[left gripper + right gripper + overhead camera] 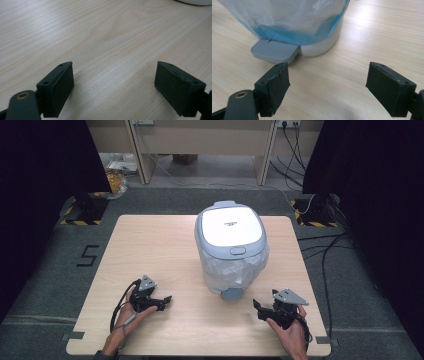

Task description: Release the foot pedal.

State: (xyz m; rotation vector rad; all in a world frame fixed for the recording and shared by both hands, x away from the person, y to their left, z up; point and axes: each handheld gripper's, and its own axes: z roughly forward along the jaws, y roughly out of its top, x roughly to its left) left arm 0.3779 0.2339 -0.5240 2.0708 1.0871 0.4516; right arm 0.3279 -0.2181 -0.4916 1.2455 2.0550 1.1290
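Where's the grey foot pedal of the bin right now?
In the high view the grey ribbed foot pedal juts from the near base of the white bag-lined pedal bin at table centre, between both grippers, nearer the right gripper.

Grey-and-white bin [230,227], blue-tinged liner [294,32]

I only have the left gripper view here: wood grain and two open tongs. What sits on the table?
Observer: A small pedal bin with a white lid, lined with a plastic bag, stands at the middle of the table.
Operator: Where is the other gripper?
Observer: The right gripper is held low near the bin's grey pedal, tongs open and empty.
Operator: Lid open?
Observer: No, it lies closed in the high view.
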